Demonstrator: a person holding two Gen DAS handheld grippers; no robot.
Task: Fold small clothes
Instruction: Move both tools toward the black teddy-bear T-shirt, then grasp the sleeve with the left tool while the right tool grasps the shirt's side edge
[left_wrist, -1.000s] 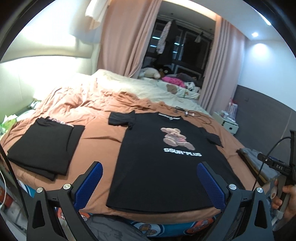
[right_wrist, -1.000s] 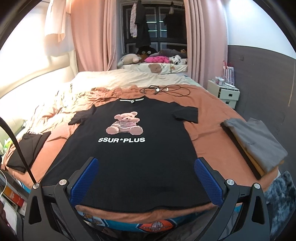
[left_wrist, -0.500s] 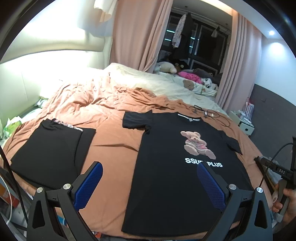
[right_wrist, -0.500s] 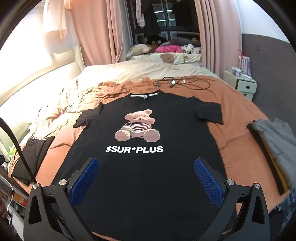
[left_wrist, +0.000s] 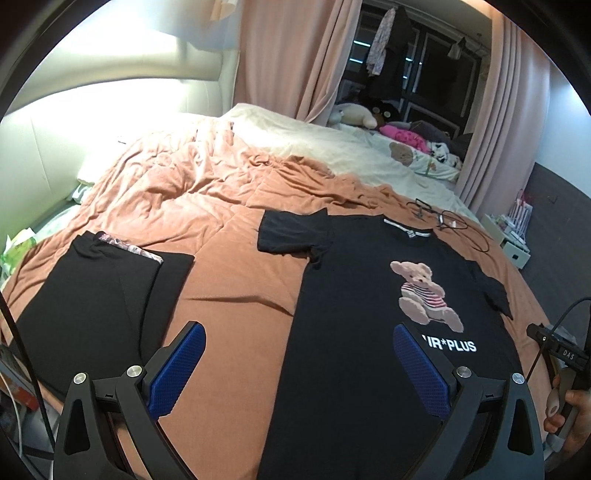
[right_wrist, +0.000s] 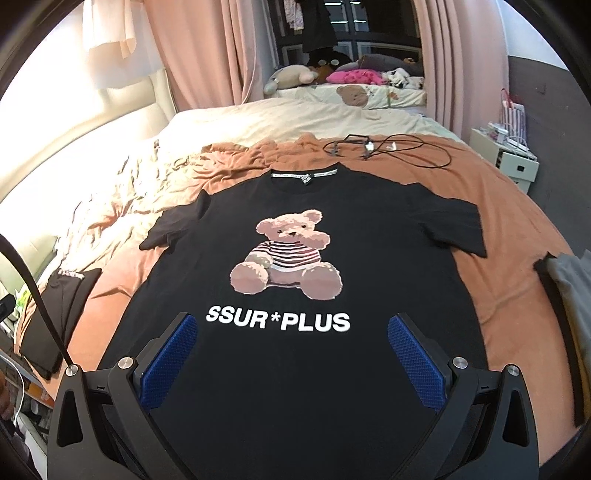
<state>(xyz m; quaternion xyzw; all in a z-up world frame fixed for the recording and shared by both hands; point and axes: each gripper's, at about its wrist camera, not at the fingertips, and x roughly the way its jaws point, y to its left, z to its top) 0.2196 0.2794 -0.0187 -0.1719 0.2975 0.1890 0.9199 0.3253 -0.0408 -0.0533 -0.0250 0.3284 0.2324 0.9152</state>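
A black T-shirt (right_wrist: 295, 369) with a bear print lies flat, front up, on the orange blanket (left_wrist: 229, 280), collar at the far end. The left gripper (left_wrist: 295, 373) and right gripper (right_wrist: 291, 362) hover above its near half, jaws wide apart, holding nothing. Folded black clothes (left_wrist: 92, 302) lie to the left.

1. The left gripper (left_wrist: 295, 365) fills the bottom of the left wrist view, its two blue-padded fingers (left_wrist: 176, 373) spread wide apart with nothing between them.
2. The right gripper (right_wrist: 291, 358) sits at the bottom of the right wrist view, jaws likewise wide apart and empty.
3. The person's right hand (left_wrist: 569, 417) shows at the lower right edge of the left wrist view, wrapped around a handle.
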